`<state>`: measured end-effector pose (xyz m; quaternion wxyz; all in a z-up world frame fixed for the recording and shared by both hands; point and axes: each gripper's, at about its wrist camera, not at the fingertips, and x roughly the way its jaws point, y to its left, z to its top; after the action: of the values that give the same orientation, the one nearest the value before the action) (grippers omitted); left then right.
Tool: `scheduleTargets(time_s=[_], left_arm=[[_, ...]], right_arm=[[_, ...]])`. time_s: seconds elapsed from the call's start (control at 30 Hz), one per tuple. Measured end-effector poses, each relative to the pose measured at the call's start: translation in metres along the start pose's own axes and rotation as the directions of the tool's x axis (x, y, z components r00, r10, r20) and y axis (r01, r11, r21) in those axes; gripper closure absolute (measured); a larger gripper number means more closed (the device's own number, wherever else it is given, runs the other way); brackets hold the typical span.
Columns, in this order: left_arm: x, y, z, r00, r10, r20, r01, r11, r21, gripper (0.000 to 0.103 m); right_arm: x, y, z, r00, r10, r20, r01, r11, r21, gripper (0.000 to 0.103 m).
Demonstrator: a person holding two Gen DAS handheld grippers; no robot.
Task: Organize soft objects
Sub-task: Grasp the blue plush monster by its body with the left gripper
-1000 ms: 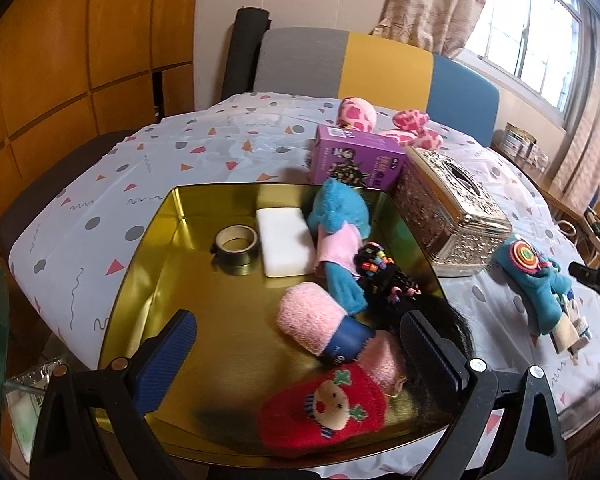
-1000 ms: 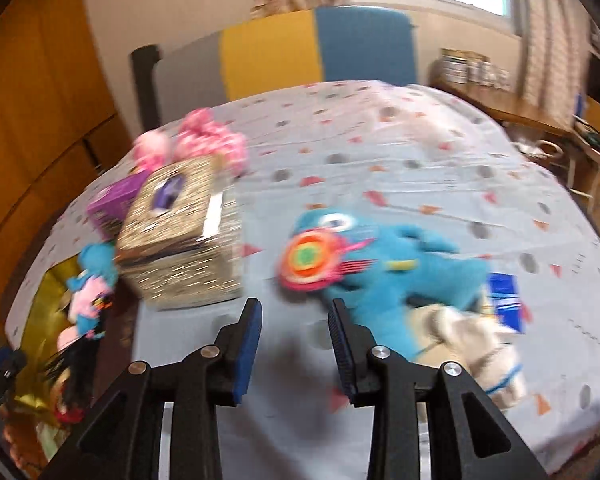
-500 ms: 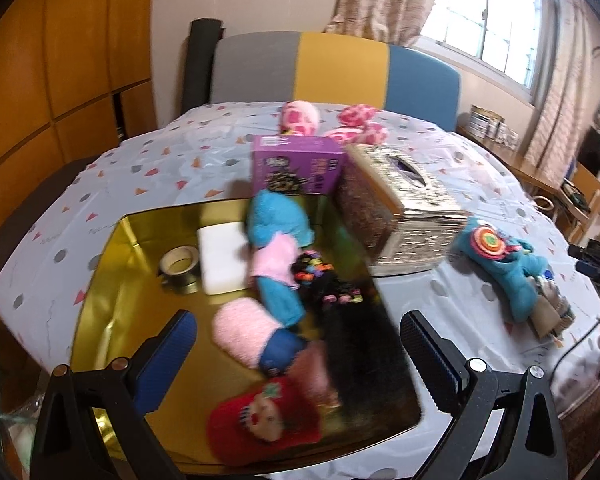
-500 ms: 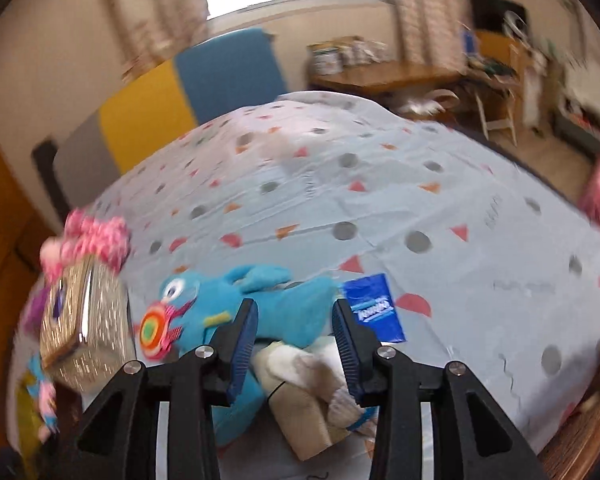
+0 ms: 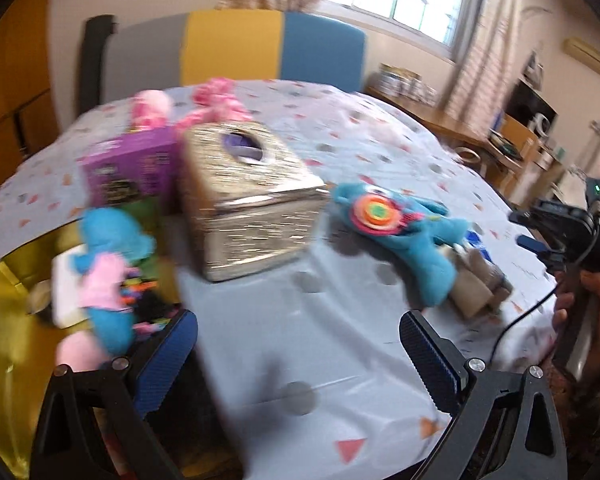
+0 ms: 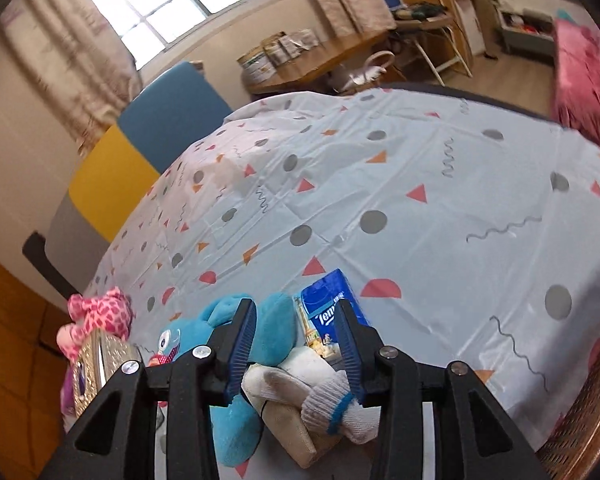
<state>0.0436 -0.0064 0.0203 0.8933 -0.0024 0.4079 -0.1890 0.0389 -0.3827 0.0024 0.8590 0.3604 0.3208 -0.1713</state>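
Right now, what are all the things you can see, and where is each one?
Tablecloth: one, pale with dots and triangles, covering the table.
Tray: one, gold, left side.
Tissue box: one, glittery gold, beside the tray.
Purple box: one, behind the tray.
Pink spotted toy: one, behind the tissue box.
Blue plush monster: one, on the cloth.
Socks: white and beige, against the monster; count unclear.
Tissue packet: one, blue, beside the socks.
Blue-and-pink plush: one, in the tray.
Left gripper: open, empty.
Right gripper: has just been opening, over monster and socks.
Hand: one, holding the right gripper.
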Motion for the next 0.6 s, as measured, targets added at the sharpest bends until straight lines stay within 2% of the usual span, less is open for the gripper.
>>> scheduleTargets(time_s=[0.13, 0.23, 0.27, 0.47, 0.6], left_arm=[[0.027, -0.035, 0.005, 0.993, -0.090, -0.072, 0.094, 0.994, 0.062, 0.010], [0.043, -0.051, 0.007, 0.988, -0.109, -0.110, 0.118, 0.990, 0.082, 0.017], [0.048, -0.054, 0.008, 0.986, -0.117, -0.123, 0.128, 0.989, 0.081, 0.020], [0.082, -0.070, 0.017, 0.970, -0.162, -0.183, 0.172, 0.984, 0.038, 0.021], [0.107, -0.078, 0.035, 0.962, -0.188, -0.196, 0.186, 0.982, -0.030, 0.021]], right_arm=[[0.000, -0.004, 0.001, 1.000, 0.015, -0.008, -0.015, 1.000, 0.025, 0.063], [0.001, -0.008, 0.001, 1.000, 0.025, -0.012, -0.024, 0.999, 0.046, 0.062], [0.002, -0.010, 0.001, 0.999, 0.028, -0.018, -0.027, 0.998, 0.053, 0.062], [0.009, -0.013, 0.000, 0.996, 0.056, -0.063, -0.051, 0.995, 0.080, 0.062], [0.012, -0.010, -0.002, 0.994, 0.070, -0.083, -0.065, 0.996, 0.067, 0.062]])
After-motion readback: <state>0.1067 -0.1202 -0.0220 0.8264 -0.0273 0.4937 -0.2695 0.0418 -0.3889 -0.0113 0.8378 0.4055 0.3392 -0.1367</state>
